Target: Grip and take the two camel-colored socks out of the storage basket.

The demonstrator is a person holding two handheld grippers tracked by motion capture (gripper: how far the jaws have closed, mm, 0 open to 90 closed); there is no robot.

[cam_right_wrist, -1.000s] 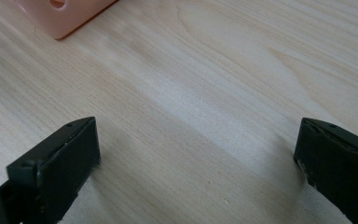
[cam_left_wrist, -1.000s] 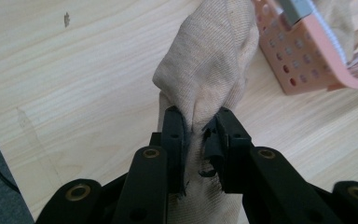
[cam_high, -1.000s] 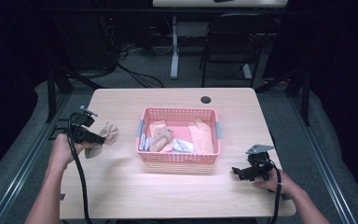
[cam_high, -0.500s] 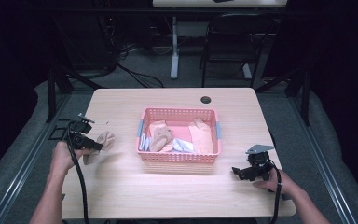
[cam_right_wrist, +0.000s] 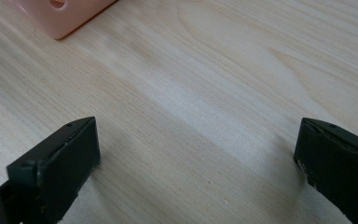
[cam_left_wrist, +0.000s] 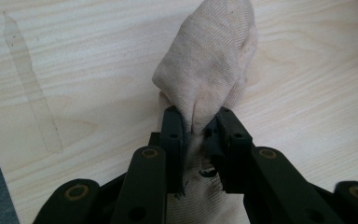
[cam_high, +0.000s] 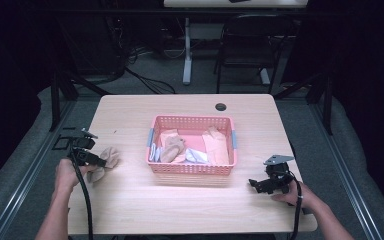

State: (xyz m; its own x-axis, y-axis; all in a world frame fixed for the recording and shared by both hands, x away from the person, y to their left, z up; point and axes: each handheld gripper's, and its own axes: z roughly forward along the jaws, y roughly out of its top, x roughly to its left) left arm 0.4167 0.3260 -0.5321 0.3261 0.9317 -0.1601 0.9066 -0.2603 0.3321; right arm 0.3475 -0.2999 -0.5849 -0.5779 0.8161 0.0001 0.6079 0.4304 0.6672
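Note:
A beige sock (cam_high: 105,161) lies on the wooden table (cam_high: 190,205) at its left edge, and my left gripper (cam_high: 99,161) is shut on it. In the left gripper view the sock (cam_left_wrist: 212,65) bunches up between the two black jaws of my left gripper (cam_left_wrist: 198,128) and touches the tabletop. A pink basket (cam_high: 192,168) in the middle of the table holds several socks in beige, orange and white. My right gripper (cam_high: 253,184) rests low near the front right, open, with bare wood between its fingers (cam_right_wrist: 60,163). A corner of the pink basket (cam_right_wrist: 70,16) is ahead of the right gripper (cam_right_wrist: 198,154).
A dark round cable hole (cam_high: 221,106) sits near the table's far edge. Black cables trail from both grippers off the front edge. A chair (cam_high: 245,45) and table legs stand on the floor beyond the table.
My left gripper has carried the beige sock down and toward the table's front left, lowering it onto the wood. The right gripper has stayed put.

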